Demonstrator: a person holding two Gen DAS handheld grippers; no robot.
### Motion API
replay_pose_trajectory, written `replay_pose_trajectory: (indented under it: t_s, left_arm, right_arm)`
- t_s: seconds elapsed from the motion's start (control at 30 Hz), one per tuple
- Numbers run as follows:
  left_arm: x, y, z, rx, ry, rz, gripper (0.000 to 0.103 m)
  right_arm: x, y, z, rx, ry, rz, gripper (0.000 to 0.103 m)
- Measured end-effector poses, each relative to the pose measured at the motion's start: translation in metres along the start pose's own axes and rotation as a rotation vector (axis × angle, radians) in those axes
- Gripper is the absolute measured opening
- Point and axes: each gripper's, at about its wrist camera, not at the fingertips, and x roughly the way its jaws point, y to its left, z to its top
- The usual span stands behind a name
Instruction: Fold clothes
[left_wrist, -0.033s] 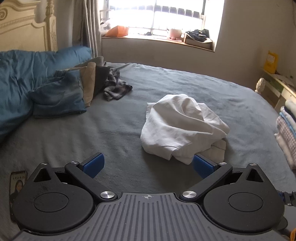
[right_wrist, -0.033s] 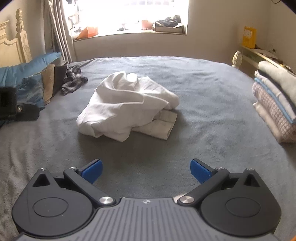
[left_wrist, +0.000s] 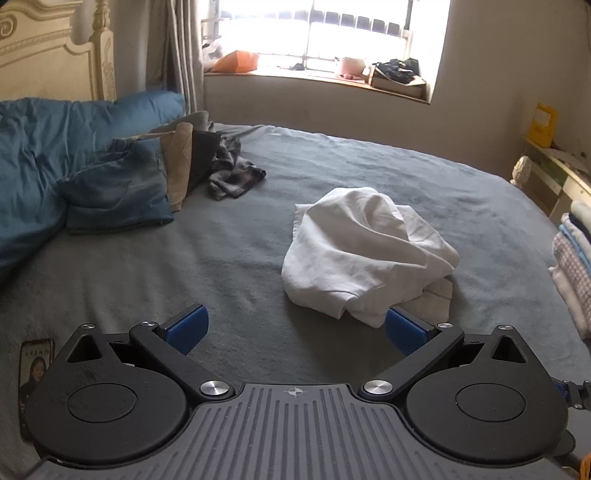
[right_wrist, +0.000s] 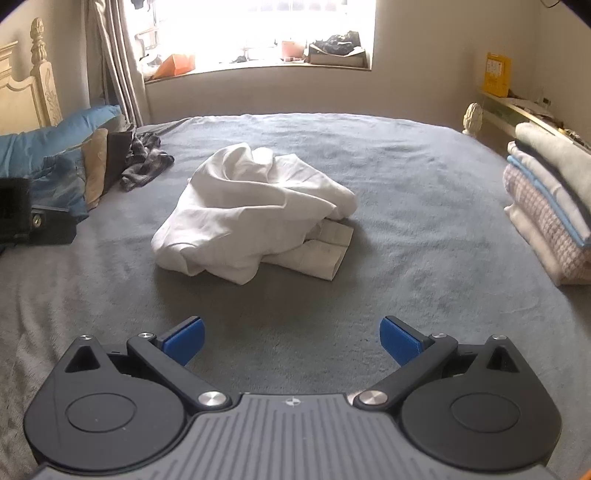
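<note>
white garment bunched mid-bed, both sets of jaws wide and empty

the white garment sits in a crumpled heap near the middle of the grey bed, not flat, not folded. a cuff or sleeve end pokes out at its right side in the right wrist view. left gripper hovers just short of the near edge of the heap, jaws wide, nothing in them. right gripper is further back from it, jaws also wide and empty. folded stack at the bed's right edge, loose pile of other clothes by the blue pillow.

my read: this piece needs spreading flat before any fold. doing that well means each gripper takes one layer only at a real edge (hem or shoulder), not a fistful from the lump. pinch at two well-separated points, lift enough to let it hang and untwist, then lay it down smooth. which edge is which is hard to tell from here.
</note>
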Motion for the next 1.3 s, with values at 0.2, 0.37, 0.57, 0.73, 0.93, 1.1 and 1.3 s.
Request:
replay_pose_trajectory:
  t_s: [0.2,0.37,0.57,0.73,0.93,1.1,1.3]
  left_arm:
    - [0.012,-0.001,-0.001,0.024,-0.015,0.013,0.103]
    - [0.043,0.009,0.002,-0.019,0.002,0.030,0.103]
    - [0.082,0.014,-0.004,-0.011,0.061,0.062,0.103]
    - [0.110,0.015,-0.010,-0.011,0.112,0.050,0.103]
    - [0.127,0.010,-0.014,0.033,0.131,0.051,0.103]
    - [0.129,0.010,-0.013,0.036,0.138,0.063,0.103]
    - [0.121,0.007,-0.014,0.052,0.142,0.076,0.103]
  right_arm:
    - [0.024,0.010,0.005,0.001,0.069,-0.017,0.103]
    - [0.039,0.011,0.007,-0.017,0.074,-0.014,0.103]
    - [0.077,0.016,0.005,-0.056,0.119,-0.046,0.103]
    - [0.110,0.013,0.003,-0.026,0.207,-0.043,0.103]
    - [0.127,0.011,0.000,0.010,0.254,-0.049,0.103]
    - [0.129,0.009,0.000,0.019,0.268,-0.053,0.103]
    - [0.122,0.009,0.002,0.016,0.254,-0.047,0.103]
